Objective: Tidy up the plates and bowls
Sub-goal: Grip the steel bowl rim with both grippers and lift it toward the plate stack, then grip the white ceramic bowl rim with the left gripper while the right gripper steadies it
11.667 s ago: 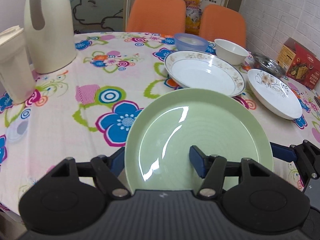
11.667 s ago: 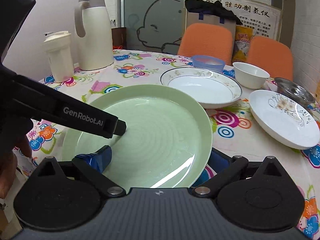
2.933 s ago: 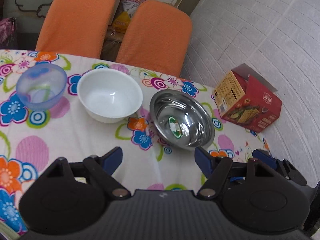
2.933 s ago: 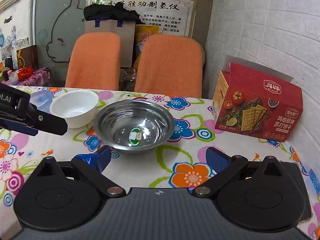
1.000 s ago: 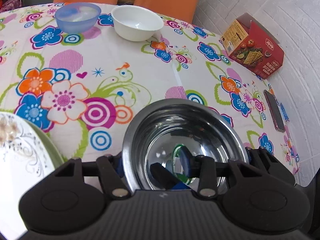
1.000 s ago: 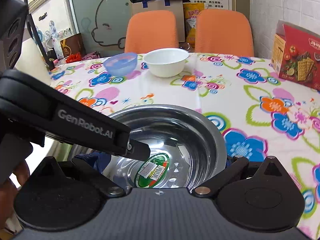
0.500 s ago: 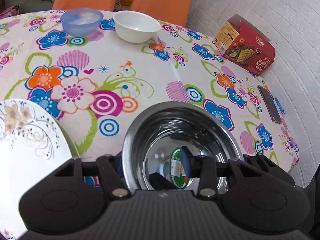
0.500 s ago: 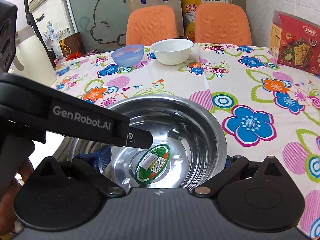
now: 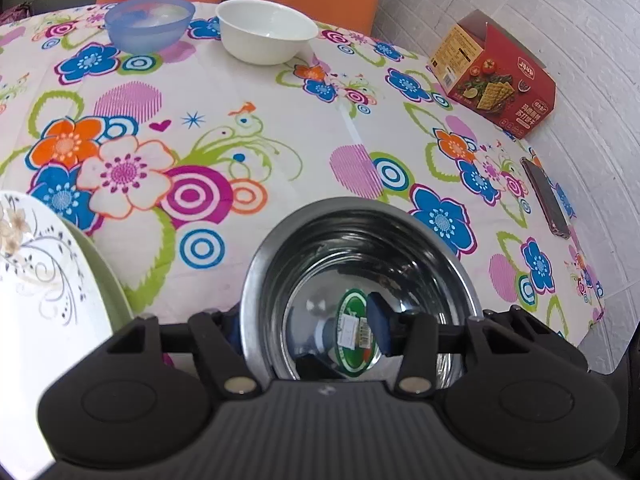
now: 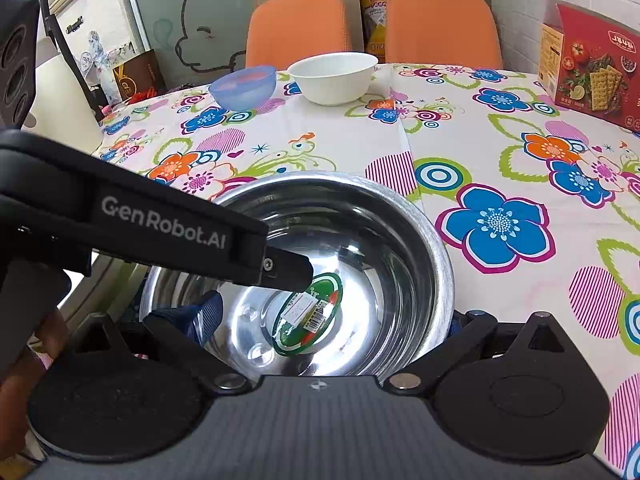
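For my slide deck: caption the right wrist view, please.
Both grippers' jaws grip the round stainless-steel bowl by its rim over the floral tablecloth.

Surface: round table [image 9: 280, 128] under a white floral cloth.
Far edge: blue bowl [image 9: 147, 22] and white bowl [image 9: 266, 30], just beside each other, apart.
Right side: red cracker box [image 9: 494, 76]; dark phone [image 9: 546, 196] near the rim.
Near left: green plate [image 9: 107, 276] carrying a white patterned plate [image 9: 36, 292].
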A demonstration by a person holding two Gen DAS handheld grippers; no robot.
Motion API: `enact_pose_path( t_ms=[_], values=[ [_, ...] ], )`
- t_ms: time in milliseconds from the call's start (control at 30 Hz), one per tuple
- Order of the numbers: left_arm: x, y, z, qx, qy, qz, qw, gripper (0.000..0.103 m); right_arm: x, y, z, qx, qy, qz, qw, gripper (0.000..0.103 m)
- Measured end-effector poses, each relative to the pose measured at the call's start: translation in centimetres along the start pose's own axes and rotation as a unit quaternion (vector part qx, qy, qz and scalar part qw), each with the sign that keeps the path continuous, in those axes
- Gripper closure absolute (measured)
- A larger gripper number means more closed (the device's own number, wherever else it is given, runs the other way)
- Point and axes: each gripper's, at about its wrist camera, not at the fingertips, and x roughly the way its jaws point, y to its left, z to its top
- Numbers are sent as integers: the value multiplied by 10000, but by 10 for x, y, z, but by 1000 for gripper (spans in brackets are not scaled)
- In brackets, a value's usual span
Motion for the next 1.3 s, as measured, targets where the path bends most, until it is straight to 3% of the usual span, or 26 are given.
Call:
enact_pose_path(
  t_ms=[300,367,500,667,833,933,1067,1300],
  values=[
    [8,-3,11,-51,-3,-46,10000,54,3,-6,3,-13,12,-106,9999,15],
    [6,-1,11,-89,-25,-65,9999,43,1,-7,4,-35,-14,-153,9999,15],
    [-8,6,16,-219,-267,-40,9994,40,-9,-9,5,1,-199,-322,9993,14],
    [-30,10,25,-250,-538,-89,9982,29,-21,-11,10,-9,-366,-402,9985,15],
    [-53,21,34,-338,-757,-356,9959,28,-34,-12,17,-136,-548,-458,9974,15],
    [-62,34,42,-421,-906,-227,9947,28,-41,-16,24,-237,-646,-536,9962,15],
    [-63,59,59,-721,-933,-76,9930,28,-39,-26,43,-323,-687,-586,9954,15],
    [-31,83,115,-1517,-826,-334,9844,28,-4,-37,110,-661,-753,-659,9928,15]
  ],
)
